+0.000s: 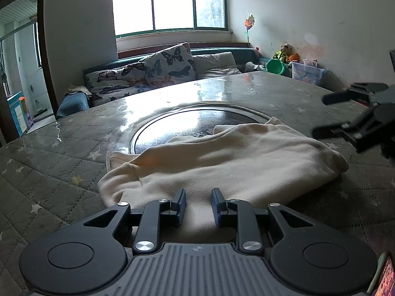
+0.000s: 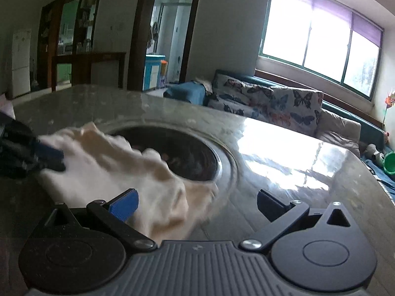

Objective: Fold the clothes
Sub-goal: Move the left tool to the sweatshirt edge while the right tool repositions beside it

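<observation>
A cream garment (image 1: 234,157) lies folded in a thick bundle on the table, its far edge over a round dark inset (image 1: 187,123). My left gripper (image 1: 198,192) rests low over the garment's near edge. Its blue pads stand a little apart, and flat cloth shows in the gap. My right gripper (image 1: 321,116) hovers blurred past the garment's right end with its fingers spread. In the right wrist view that gripper (image 2: 196,194) is wide open with nothing between its jaws, and the blurred garment (image 2: 111,170) lies beside its left finger. The left gripper (image 2: 61,159) sits at the cloth's far left edge.
The table (image 1: 49,172) has a glossy top over a grey quilted star cover. Behind it stands a sofa (image 1: 153,74) with butterfly cushions. A green bucket (image 1: 275,66) and a plastic box (image 1: 308,74) sit by the right wall. A phone-like object (image 1: 385,278) shows at the lower right.
</observation>
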Demonstrator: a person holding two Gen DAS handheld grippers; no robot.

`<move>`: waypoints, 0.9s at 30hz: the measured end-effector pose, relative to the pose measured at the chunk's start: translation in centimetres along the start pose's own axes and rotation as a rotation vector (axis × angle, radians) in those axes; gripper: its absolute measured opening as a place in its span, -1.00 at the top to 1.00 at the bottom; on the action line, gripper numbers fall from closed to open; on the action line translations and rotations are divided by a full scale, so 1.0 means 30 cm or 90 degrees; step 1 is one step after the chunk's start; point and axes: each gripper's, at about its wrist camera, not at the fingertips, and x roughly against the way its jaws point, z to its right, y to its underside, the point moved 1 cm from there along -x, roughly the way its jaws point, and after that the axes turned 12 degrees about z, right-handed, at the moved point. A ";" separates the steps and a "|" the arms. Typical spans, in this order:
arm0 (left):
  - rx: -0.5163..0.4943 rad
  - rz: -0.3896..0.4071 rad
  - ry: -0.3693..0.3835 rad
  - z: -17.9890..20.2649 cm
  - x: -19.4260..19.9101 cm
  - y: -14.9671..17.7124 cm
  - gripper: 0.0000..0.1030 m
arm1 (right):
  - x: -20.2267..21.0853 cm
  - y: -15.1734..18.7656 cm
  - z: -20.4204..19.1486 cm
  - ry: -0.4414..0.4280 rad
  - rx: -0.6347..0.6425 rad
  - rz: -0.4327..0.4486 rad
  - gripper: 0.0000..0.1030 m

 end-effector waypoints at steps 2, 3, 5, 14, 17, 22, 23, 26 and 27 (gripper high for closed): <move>0.001 0.000 -0.001 -0.001 0.000 0.000 0.50 | -0.040 -0.006 -0.019 -0.009 0.000 0.000 -1.00; 0.001 0.000 -0.001 -0.001 0.000 0.000 0.50 | -0.068 -0.004 -0.033 -0.014 0.001 -0.008 -1.00; 0.002 0.000 0.000 -0.003 0.000 -0.001 0.50 | -0.108 0.009 -0.051 -0.023 0.005 -0.029 -1.00; 0.006 0.000 -0.002 -0.008 0.012 -0.014 0.24 | -0.106 0.015 -0.031 -0.018 -0.019 -0.046 -1.00; -0.009 0.019 -0.028 -0.009 0.039 -0.027 -0.13 | -0.092 0.011 -0.013 -0.032 -0.054 -0.046 -1.00; 0.019 0.041 -0.071 -0.061 0.078 -0.048 -0.16 | -0.088 0.033 0.011 -0.043 -0.105 -0.067 -1.00; 0.028 0.038 -0.085 -0.075 0.078 -0.049 -0.20 | -0.085 0.038 0.016 -0.043 -0.113 -0.070 -1.00; 0.059 0.022 -0.117 -0.117 0.066 -0.044 -0.28 | -0.074 0.051 0.033 -0.043 -0.144 -0.074 -1.00; 0.072 0.015 -0.122 -0.129 0.059 -0.041 -0.32 | -0.072 0.053 0.039 -0.044 -0.154 -0.075 -1.00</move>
